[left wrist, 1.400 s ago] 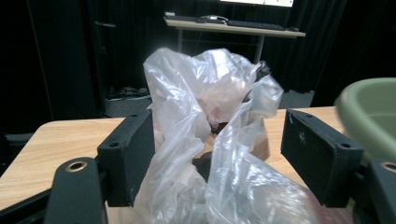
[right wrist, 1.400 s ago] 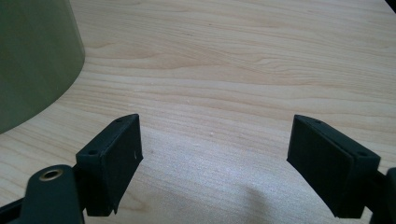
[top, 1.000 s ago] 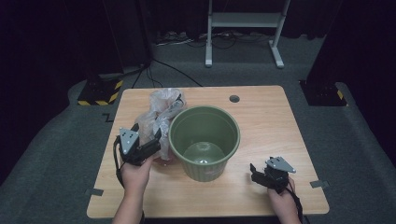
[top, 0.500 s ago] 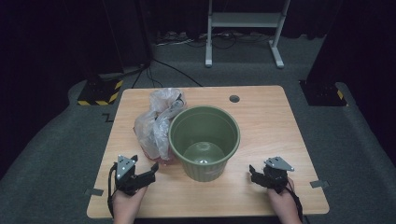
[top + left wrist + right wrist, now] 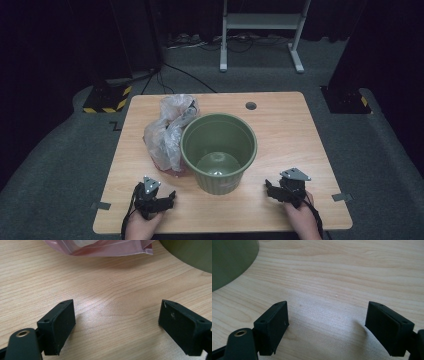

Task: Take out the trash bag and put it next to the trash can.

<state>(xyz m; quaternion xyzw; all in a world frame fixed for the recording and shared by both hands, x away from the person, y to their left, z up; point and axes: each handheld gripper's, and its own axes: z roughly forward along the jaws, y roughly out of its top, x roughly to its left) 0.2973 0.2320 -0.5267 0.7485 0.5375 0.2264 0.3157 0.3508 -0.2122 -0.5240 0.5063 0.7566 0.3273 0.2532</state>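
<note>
The crumpled plastic bag (image 5: 169, 131) lies on the left half of the wooden table (image 5: 300, 135), leaning against the left wall of the green bin (image 5: 219, 150), which stands upright near the table's middle, empty as far as the high view shows. The bag's long axis runs from the near edge toward the far edge, its pinkish lower end pointing at the person's side.

From the left gripper (image 5: 159, 200), resting low by the near-left corner, the bag lies straight ahead — its pink, flat-sealed bottom edge (image 5: 100, 248) sits just beyond the jaws in the left gripper view, with bare wood between. This hand is clearly the nearer one; the bin stands between the bag and the right gripper (image 5: 280, 192), which rests toward the near-right corner.

Both grippers stand wide open and grip nothing — each pair of black jaws frames only table grain. Any pick of the bag most likely falls to the left gripper, moving forward to take that near end.
</note>
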